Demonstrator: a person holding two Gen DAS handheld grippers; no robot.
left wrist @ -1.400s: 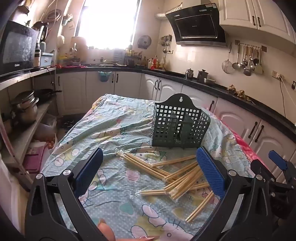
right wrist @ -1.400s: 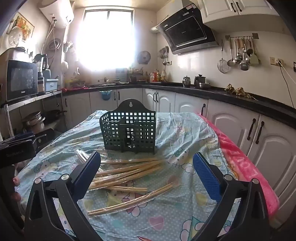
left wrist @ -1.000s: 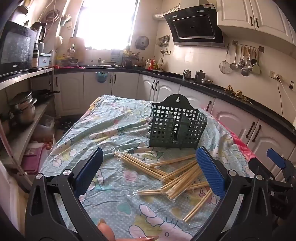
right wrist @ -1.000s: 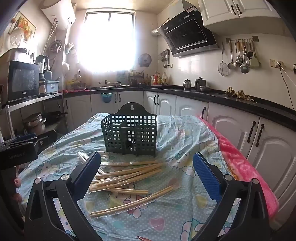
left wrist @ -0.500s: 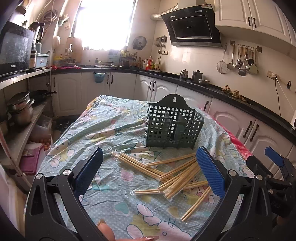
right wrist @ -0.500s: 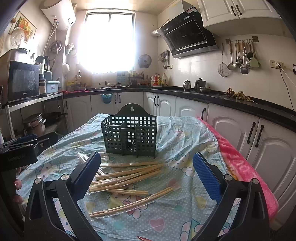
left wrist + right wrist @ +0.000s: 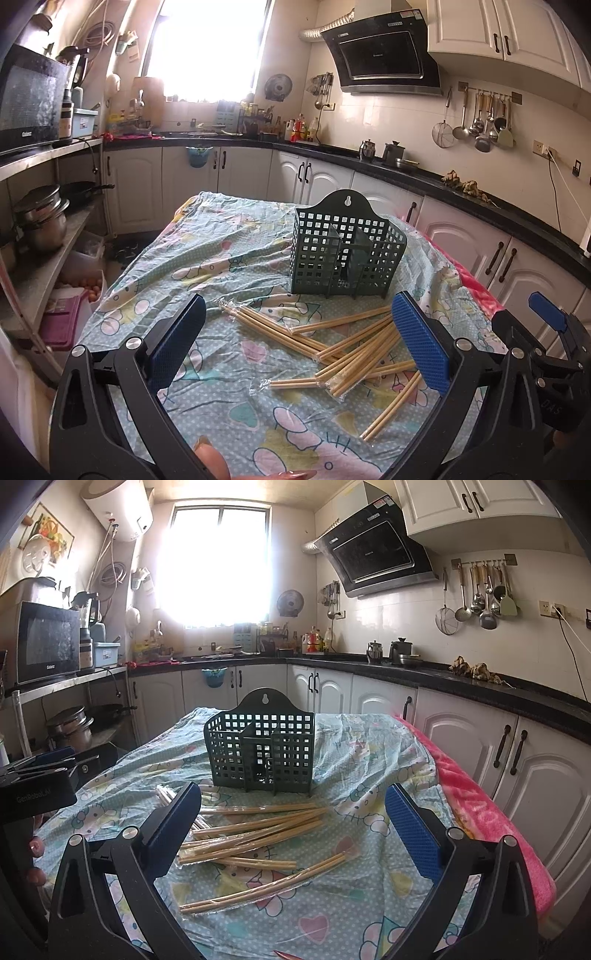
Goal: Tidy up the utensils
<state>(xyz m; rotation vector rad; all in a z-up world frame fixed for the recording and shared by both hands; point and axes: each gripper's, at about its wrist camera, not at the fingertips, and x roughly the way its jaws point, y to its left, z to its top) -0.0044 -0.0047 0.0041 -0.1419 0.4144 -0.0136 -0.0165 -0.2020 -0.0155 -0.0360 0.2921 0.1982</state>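
So the table is covered with a wrinkly pale-blue cartoon-print cloth [image 7: 207, 258], with a pink fuzzy blanket [image 7: 480, 805] along its right edge. Sitting upright on it is a dark green plastic grid utensil caddy [image 7: 347, 254], and just in front of that lies a loose scatter of bamboo chopsticks in clear wrappers [image 7: 343, 347]. Both claws hover over the near end, released wide with nothing in them: left gripper [image 7: 295, 343] and right gripper [image 7: 291, 827]. Around it are white kitchen cabinets [image 7: 388, 698], a black countertop [image 7: 480, 686], a black range hood [image 7: 376, 557], and a bright window [image 7: 218, 568].
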